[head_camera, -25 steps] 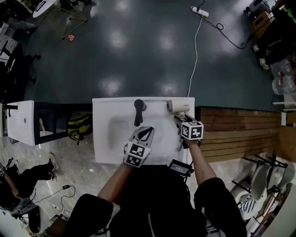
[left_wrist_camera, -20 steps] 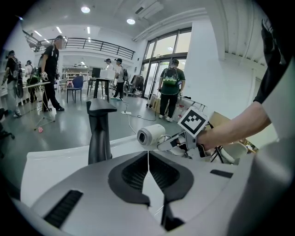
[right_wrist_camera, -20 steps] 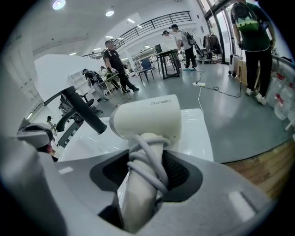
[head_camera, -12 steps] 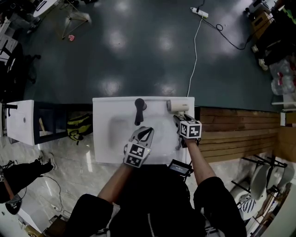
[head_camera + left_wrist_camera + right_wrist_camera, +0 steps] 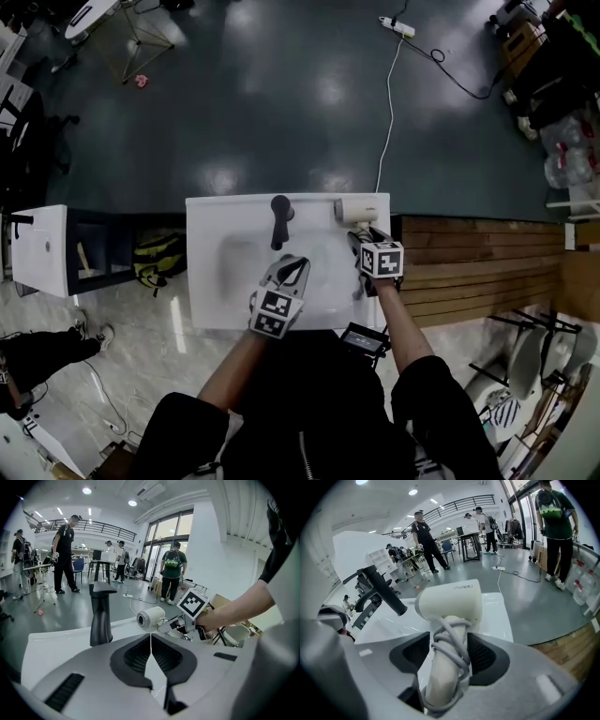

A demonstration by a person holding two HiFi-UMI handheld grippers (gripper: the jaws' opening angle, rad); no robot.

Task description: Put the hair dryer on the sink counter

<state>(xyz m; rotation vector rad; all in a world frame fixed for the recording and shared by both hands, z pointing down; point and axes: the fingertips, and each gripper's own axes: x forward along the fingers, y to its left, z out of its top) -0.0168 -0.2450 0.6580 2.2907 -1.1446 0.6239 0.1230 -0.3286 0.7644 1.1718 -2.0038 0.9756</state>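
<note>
Both jaws of the right gripper (image 5: 360, 244), just opening, stand wide around the dryer (image 5: 451, 600) handle on the bench (image 5: 214, 302); left gripper (image 5: 151, 645) closed, empty; faucet (image 5: 279, 223) stands apart, left of the dryer.

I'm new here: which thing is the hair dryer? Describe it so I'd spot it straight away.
Find the white sink counter in the middle of the head view. At its far right corner, right of the black faucet, sits the hair dryer. It is the only cream-coloured thing there, with a stubby barrel and its cord wound around the handle.
</note>
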